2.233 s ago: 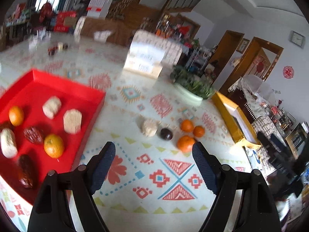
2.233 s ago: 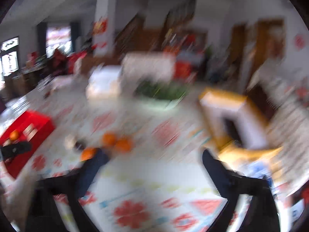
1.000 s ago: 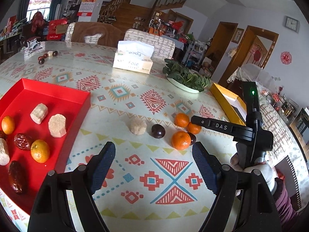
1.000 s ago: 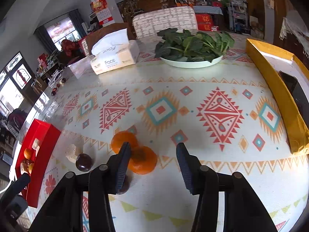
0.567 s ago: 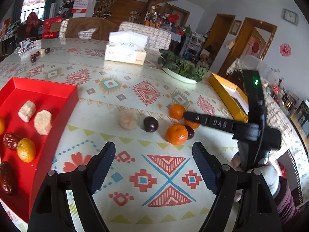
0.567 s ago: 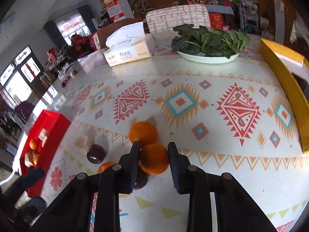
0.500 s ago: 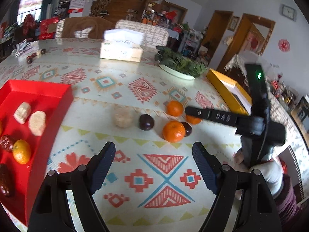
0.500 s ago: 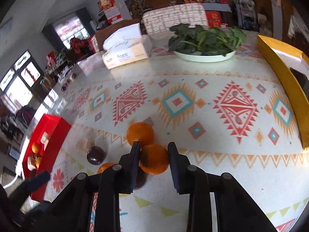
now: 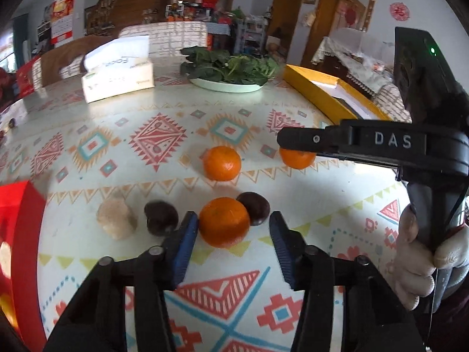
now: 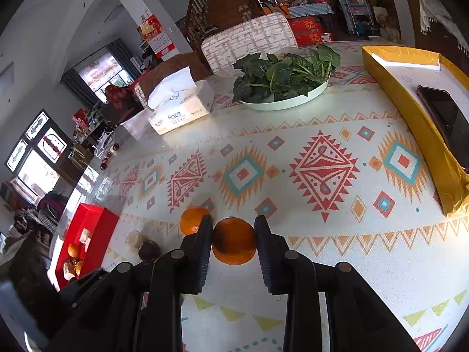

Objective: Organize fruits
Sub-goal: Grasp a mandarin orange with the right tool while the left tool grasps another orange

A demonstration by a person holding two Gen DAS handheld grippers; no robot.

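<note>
In the left wrist view my left gripper [image 9: 231, 240] is open around a near orange [image 9: 224, 222] on the patterned table, its left pad close to the fruit. A dark plum [image 9: 254, 207] touches that orange behind. Another plum [image 9: 161, 218] and a pale cake [image 9: 115, 218] lie to the left. A second orange [image 9: 222, 162] sits farther back. My right gripper [image 10: 233, 239] is shut on a third orange [image 10: 234, 240], which also shows in the left wrist view [image 9: 296, 158]. The red tray [image 10: 88, 234] with fruit and cakes lies at the left.
A tissue box [image 9: 117, 77], a plate of greens [image 9: 231, 72] and a yellow box [image 10: 416, 123] holding a phone stand toward the back and right. A chair [image 10: 249, 41] stands behind the table. A gloved hand [image 9: 416, 261] holds the right gripper's handle.
My left gripper has moved forward and narrowed around the near orange. My right gripper has closed onto its orange and holds steady.
</note>
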